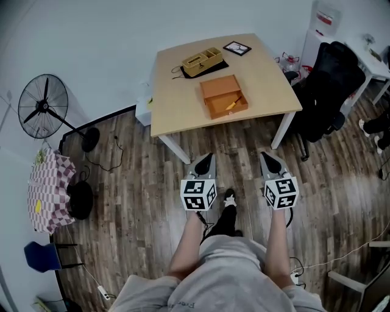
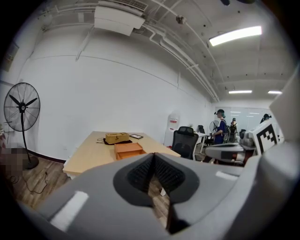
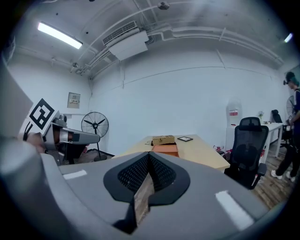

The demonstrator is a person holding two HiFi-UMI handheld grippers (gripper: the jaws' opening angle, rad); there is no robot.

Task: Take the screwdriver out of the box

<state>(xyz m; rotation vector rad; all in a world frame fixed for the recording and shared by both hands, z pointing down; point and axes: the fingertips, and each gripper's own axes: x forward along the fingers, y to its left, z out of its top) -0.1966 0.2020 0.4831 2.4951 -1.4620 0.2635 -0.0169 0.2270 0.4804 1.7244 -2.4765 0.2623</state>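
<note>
The screwdriver lies slantwise in the open orange box, towards the box's right side, on the tabletop in the upper middle of the head view. Both tools hang well short of it, low in the frame over the wooden floor. The left gripper and the right gripper are each clenched on nothing, their jaws meeting at the tips in their own views.

The step in hand looks like the approach. To do it well, close in on the near edge of the tabletop first. Release one gripper's jaws before reaching in, then come down over the yellow handle with the jaws across it, not along it. Lift straight up so the tip clears the box wall. The other gripper could steady the box if it slides.

No writing can be read. The marker cubes carry only black-and-white squares. The red label on the white dispenser at upper right and the faint print on the grey shirt are too small to make out
</note>
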